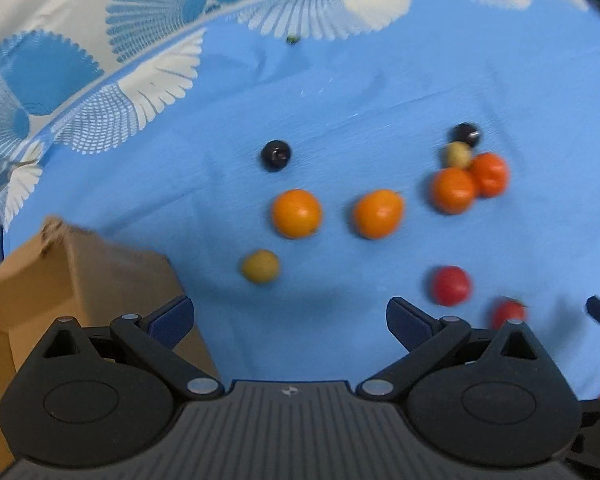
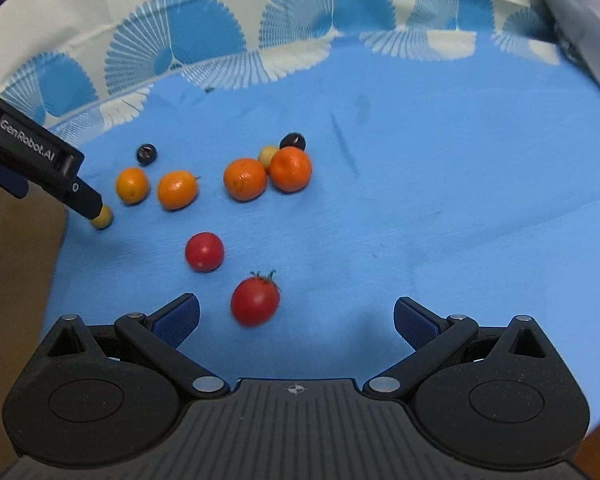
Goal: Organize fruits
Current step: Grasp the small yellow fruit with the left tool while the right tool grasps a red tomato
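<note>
Fruits lie scattered on a blue cloth (image 1: 380,100). In the left wrist view there are several oranges, one (image 1: 297,213) mid-frame, a yellow-green fruit (image 1: 260,266) nearest, two dark plums (image 1: 275,155) and two red tomatoes (image 1: 451,285). My left gripper (image 1: 290,320) is open and empty, just short of the yellow-green fruit. In the right wrist view a red tomato (image 2: 255,300) lies just ahead of my right gripper (image 2: 298,320), which is open and empty. A second tomato (image 2: 204,251) and the oranges (image 2: 244,179) lie further off. The left gripper's body (image 2: 40,164) shows at the left, over the yellow-green fruit (image 2: 103,218).
A brown cardboard box (image 1: 80,280) stands at the left beside the left gripper, and shows in the right wrist view (image 2: 16,280) too. The cloth's white and blue patterned border (image 2: 220,40) rises at the back. A grey object (image 2: 580,20) is at the far right.
</note>
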A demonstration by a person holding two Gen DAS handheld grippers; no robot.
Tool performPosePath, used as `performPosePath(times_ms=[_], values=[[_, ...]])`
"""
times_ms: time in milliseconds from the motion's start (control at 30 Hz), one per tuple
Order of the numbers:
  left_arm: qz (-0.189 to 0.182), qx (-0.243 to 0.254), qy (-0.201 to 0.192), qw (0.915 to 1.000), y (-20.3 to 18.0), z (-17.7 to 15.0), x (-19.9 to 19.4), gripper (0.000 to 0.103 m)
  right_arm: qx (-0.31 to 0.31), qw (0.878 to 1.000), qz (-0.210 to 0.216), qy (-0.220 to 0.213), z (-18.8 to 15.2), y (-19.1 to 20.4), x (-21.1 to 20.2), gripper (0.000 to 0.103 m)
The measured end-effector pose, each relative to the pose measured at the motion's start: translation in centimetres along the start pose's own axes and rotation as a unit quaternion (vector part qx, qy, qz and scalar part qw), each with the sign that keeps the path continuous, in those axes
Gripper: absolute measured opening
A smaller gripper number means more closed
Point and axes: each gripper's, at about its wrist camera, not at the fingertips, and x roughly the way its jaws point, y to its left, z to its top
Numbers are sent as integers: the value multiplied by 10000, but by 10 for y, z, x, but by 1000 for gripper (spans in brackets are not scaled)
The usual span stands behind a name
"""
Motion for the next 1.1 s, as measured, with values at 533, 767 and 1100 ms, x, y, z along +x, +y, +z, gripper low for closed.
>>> performPosePath(times_ms=[533,767,1100], values=[[44,-41,668,9977,22,28,71,32,-366,9976,-577,66,-2,17,38,81],[87,-128,221,9996,22,15,51,32,-336,9984,-438,-96,-4,17,23,32],[-481,-464,-638,9957,16,-25,-43,32,-170,9983,-178,-525,-2,17,-34,32]])
